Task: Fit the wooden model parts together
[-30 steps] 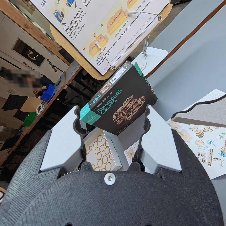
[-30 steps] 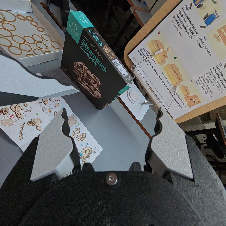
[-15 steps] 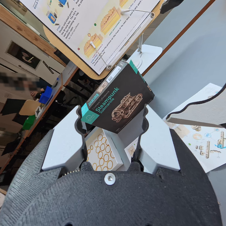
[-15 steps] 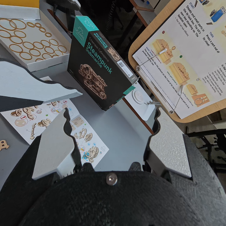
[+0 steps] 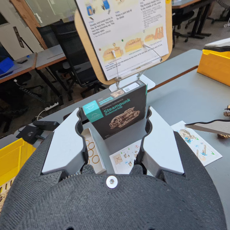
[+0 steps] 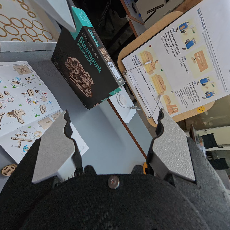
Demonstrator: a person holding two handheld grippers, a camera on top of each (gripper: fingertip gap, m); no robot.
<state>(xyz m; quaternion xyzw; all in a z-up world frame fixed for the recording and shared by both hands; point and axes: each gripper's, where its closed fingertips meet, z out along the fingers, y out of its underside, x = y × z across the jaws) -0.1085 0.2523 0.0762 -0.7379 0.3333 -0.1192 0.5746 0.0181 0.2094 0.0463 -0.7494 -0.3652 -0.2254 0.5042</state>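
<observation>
**A:** Currently both pairs of fingers stand wide apart and carry nothing: left gripper (image 5: 113,112), right gripper (image 6: 113,112). Agreed?

**B:** Agreed. The nearest task piece we log is the wooden disc (image 6: 8,169). It lies flat on the tabletop (image 6: 105,143), just off the near edge of the booklet (image 6: 31,99), left of the right gripper and back alongside its body. It is round, so there is no long axis to line up with.

**A:** The left wrist view shows more wooden parts (image 5: 227,112) at the far right edge, too cropped to tell their shape. We judge the right gripper nearer to both; it would need to draw back and swing left for the disc.

**B:** Farther out, the kit box (image 5: 118,115) stands upright, framed between the left fingers but well beyond them. The tray of rings (image 5: 99,149) sits near its left, and the instruction board (image 5: 124,37) stands behind.

**A:** Against a second ago, the left view has levelled out, where the box had looked steeply tilted, and a yellow bin (image 5: 12,155) now shows. The right view has closed in on the box, and the disc is newly in frame.
</observation>
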